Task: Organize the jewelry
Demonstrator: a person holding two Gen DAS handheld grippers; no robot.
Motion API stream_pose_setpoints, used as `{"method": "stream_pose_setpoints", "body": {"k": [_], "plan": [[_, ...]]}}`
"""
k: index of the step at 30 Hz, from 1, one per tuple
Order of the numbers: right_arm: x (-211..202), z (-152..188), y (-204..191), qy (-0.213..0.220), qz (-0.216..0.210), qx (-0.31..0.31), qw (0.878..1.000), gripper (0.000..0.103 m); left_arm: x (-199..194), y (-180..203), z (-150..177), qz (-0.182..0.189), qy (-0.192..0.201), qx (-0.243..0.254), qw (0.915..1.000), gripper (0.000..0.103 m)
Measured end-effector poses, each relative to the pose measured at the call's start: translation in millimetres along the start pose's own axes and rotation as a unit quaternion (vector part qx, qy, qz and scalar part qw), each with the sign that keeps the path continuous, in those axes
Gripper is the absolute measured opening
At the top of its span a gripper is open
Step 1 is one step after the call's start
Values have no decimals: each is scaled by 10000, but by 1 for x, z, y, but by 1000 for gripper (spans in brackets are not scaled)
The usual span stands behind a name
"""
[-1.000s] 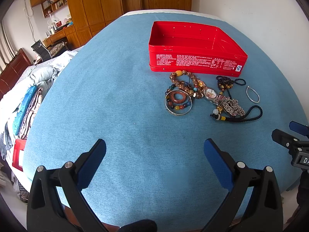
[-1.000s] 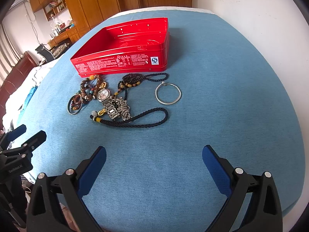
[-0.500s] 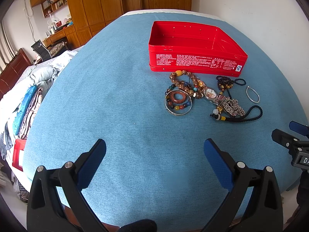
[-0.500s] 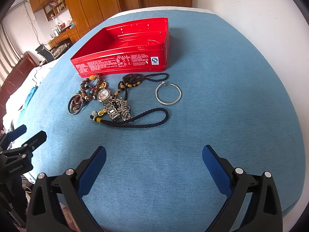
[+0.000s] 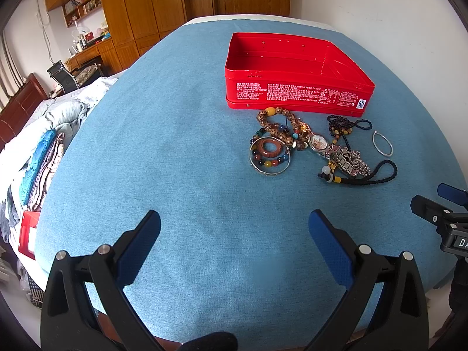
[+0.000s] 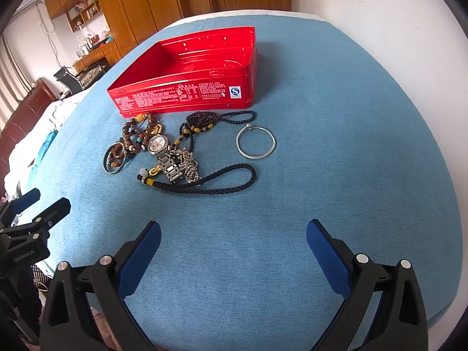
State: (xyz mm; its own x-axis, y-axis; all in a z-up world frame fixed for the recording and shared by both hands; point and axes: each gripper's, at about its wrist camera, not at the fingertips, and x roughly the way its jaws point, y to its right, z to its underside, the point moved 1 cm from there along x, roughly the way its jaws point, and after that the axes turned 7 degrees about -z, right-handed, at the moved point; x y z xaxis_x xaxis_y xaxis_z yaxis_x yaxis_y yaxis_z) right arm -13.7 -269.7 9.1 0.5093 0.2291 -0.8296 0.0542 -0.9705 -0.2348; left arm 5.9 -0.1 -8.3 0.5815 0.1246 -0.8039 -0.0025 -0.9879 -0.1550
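An open red tin (image 5: 295, 96) (image 6: 187, 93) stands empty on the blue cloth. In front of it lies a jewelry pile: bead bracelets (image 5: 278, 128), a round ring pendant inside a silver bangle (image 5: 269, 152), a metal watch (image 5: 318, 143) (image 6: 163, 155), a dark bead necklace (image 6: 204, 121), a black cord loop (image 6: 222, 185) and a silver bangle (image 6: 256, 142) (image 5: 382, 143). My left gripper (image 5: 234, 228) is open and empty, well short of the pile. My right gripper (image 6: 234, 239) is open and empty, also short of it.
The blue cloth (image 5: 163, 152) covers a bed-like surface that drops off at the near edge. Folded clothes (image 5: 44, 161) lie to the left. Wooden cabinets (image 5: 163, 3) stand behind, a white wall (image 6: 380, 14) on the right.
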Motion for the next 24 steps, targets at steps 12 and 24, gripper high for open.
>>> {"method": "stream_pose_setpoints", "body": {"k": [12,24], "plan": [[0,-1,-2,9,-10,-16,10000,99,0,0,0,-12,-7,-8,10000,100],[2,-3,-1,-5,-11,-12,10000,99,-1,-6,1,-18,-16,2,10000,100]]}}
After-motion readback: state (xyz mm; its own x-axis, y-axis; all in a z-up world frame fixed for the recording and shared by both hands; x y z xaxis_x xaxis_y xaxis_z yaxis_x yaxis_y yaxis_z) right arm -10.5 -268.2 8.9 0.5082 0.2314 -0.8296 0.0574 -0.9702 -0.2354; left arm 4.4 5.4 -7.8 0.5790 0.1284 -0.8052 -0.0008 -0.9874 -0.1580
